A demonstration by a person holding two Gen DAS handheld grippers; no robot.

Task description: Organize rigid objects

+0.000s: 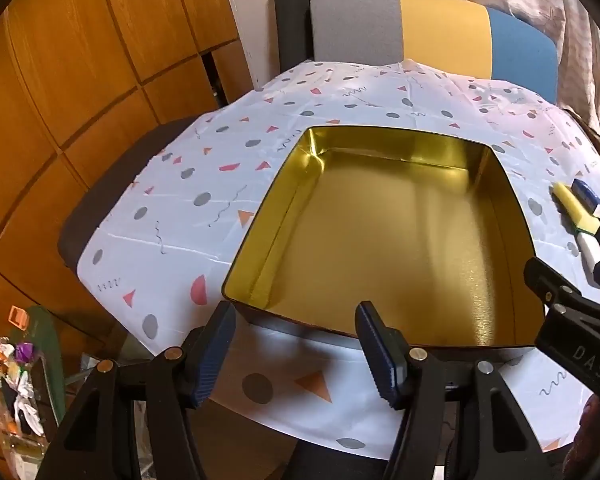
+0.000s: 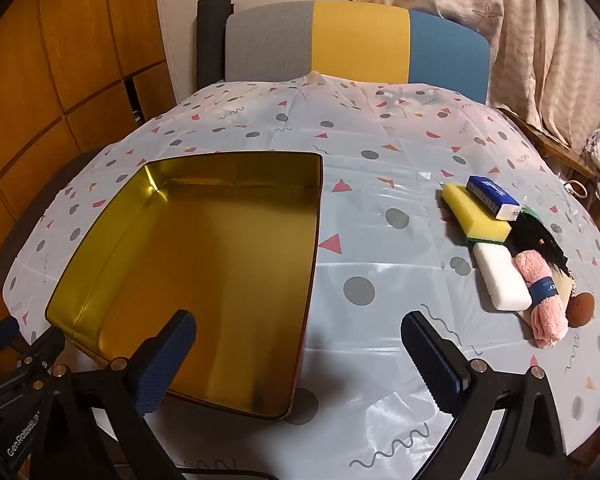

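Observation:
An empty gold tin box [image 1: 400,248] [image 2: 204,272] lies on the patterned tablecloth. To its right sits a cluster: a yellow sponge [image 2: 474,210] [image 1: 574,204], a blue-wrapped eraser [image 2: 492,196] [image 1: 588,196], a white bar [image 2: 502,282], a rolled pink cloth [image 2: 540,296], a black brush-like item [image 2: 540,242] and a brown ball [image 2: 580,308]. My left gripper [image 1: 296,354] hovers open over the box's near rim, nothing between its fingers. My right gripper [image 2: 300,360] is open wide above the box's right edge, empty, and shows at the right of the left wrist view [image 1: 556,300].
A chair back in grey, yellow and blue [image 2: 356,46] stands behind the table. Wooden cabinets [image 1: 80,80] fill the left side and curtains [image 2: 520,40] the right. A bag of clutter [image 1: 16,384] sits on the floor at the lower left.

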